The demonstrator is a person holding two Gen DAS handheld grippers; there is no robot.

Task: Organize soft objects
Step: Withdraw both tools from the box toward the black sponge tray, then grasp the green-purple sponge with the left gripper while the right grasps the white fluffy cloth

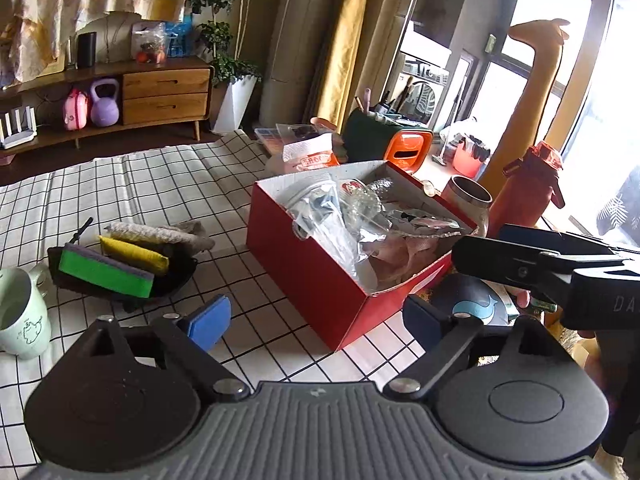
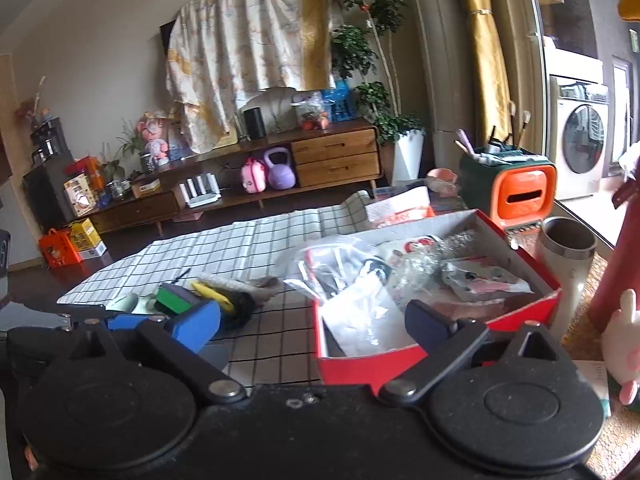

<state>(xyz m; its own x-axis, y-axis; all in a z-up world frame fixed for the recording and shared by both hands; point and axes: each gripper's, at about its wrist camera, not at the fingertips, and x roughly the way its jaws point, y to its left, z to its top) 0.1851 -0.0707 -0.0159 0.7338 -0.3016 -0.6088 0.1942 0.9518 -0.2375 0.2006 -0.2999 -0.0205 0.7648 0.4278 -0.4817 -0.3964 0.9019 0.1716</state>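
A red cardboard box [image 1: 320,276] full of plastic bags and soft cloth items stands on the checked tablecloth; it also shows in the right wrist view [image 2: 400,360]. A black tray [image 1: 176,280] to its left holds a green sponge [image 1: 104,272], a yellow sponge [image 1: 136,254] and a grey rolled cloth [image 1: 160,234]. My left gripper [image 1: 320,320] is open and empty, just in front of the box's near corner. My right gripper [image 2: 312,328] is open and empty, over the box's near edge. It also shows in the left wrist view [image 1: 520,256], by the box's right side.
A pale green mug [image 1: 20,316] stands at the left. A steel tumbler [image 1: 472,200], a red bottle [image 1: 528,188] and an orange-and-green organiser [image 1: 408,148] stand behind the box. A pink plush [image 2: 624,344] sits at the right.
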